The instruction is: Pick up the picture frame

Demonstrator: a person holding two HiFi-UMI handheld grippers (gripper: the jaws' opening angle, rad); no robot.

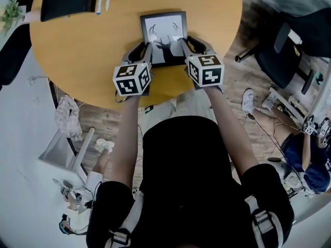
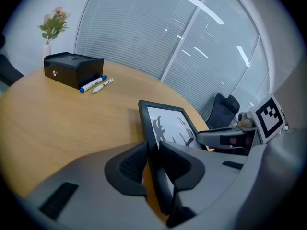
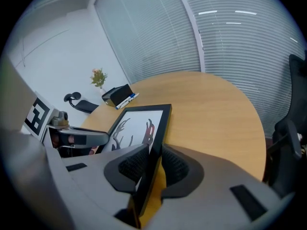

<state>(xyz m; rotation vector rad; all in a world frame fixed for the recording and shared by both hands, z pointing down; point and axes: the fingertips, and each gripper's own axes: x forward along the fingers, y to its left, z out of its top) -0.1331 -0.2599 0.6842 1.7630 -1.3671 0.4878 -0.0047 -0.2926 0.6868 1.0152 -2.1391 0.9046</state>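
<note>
Blinds (image 2: 144, 37) behind pic frame (image 2: 168, 124), gripper views only

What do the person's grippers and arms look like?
The left gripper and right gripper have grey bodies and black ribbed pads, each bearing a black-and-white marker cube. Short black sleeves. The right's jaws are closing round the picture frame.

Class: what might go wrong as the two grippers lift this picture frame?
1. The jaws of the right gripper are closing round one thin edge of the picture frame; lifting early may let it slip.
2. The left gripper pinches only the opposite edge, so uneven lifting may twist it.
</note>
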